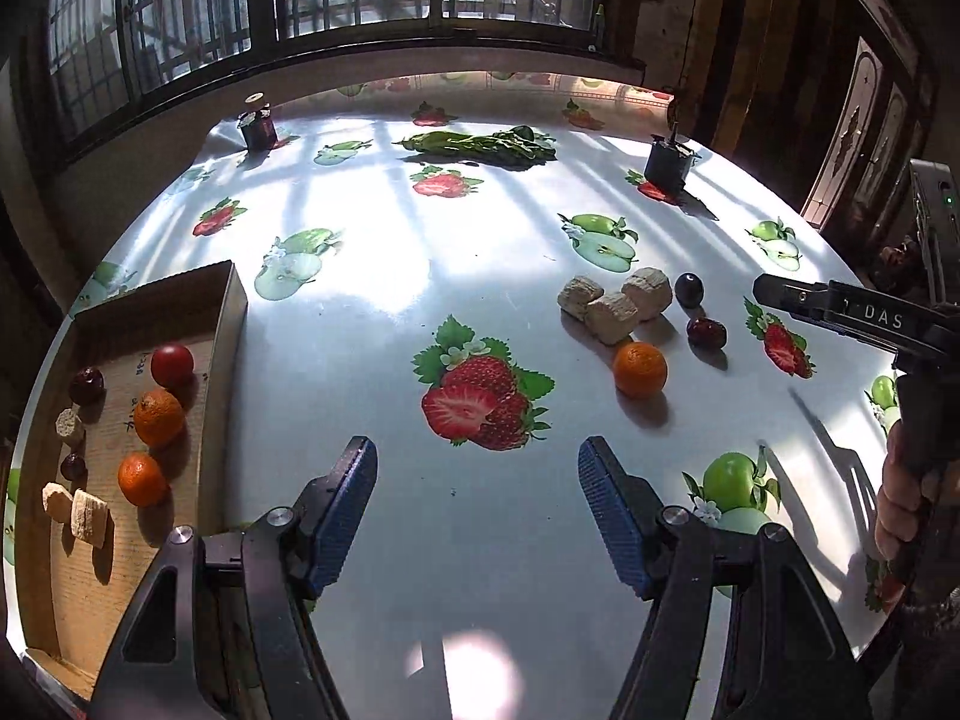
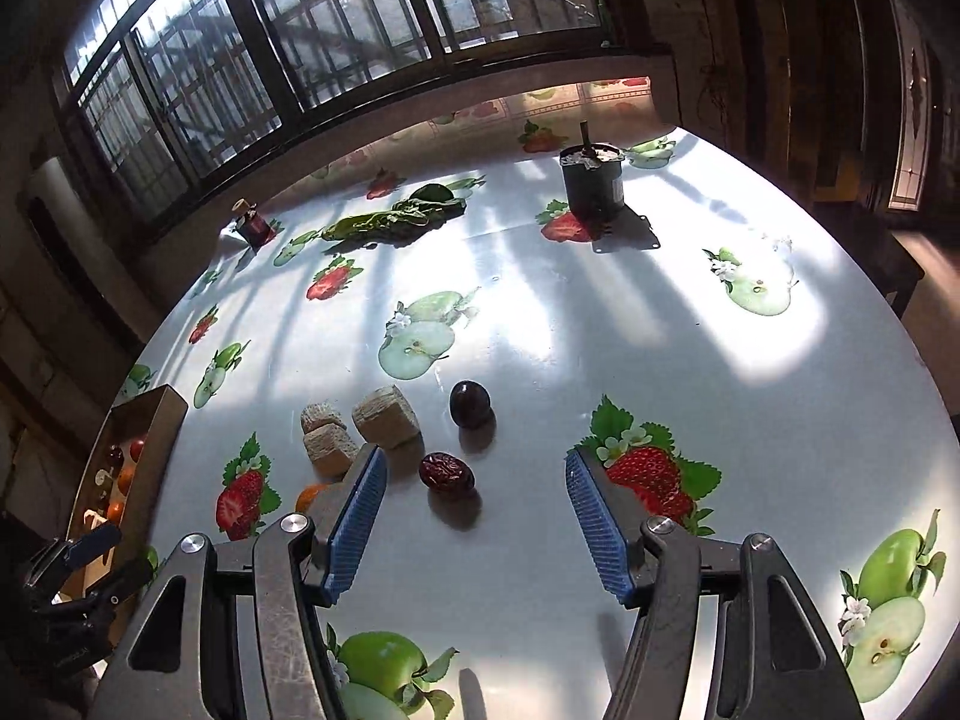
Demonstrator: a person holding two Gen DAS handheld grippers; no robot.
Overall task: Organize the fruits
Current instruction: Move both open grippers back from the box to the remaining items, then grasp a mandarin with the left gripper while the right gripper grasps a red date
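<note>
- Right gripper [image 2: 474, 516]: jaws spread, empty, the red date [image 2: 447, 474] on the table [image 2: 540, 324] between them, untouched.
- Left gripper [image 1: 477, 510]: unclenched, empty, near the box [image 1: 231, 300] at the table's left edge.
- Risk: off-centre closing rolls the date toward the dark plum [image 2: 470, 402] (glossy cloth).

Loose on the worktop [image 1: 480, 276], toward 2 o'clock in the left wrist view: an orange [image 1: 639, 369], a wrinkled red date [image 1: 706, 333] at its 2 o'clock, a dark plum [image 1: 689, 289] beyond, and three beige blocks [image 1: 615, 302] bunched together. The cardboard box [image 1: 231, 312] at 9 o'clock holds two oranges [image 1: 158, 417], a tomato [image 1: 172, 363], two dark fruits [image 1: 86, 385] and beige pieces [image 1: 75, 510] — all lying apart.
</note>
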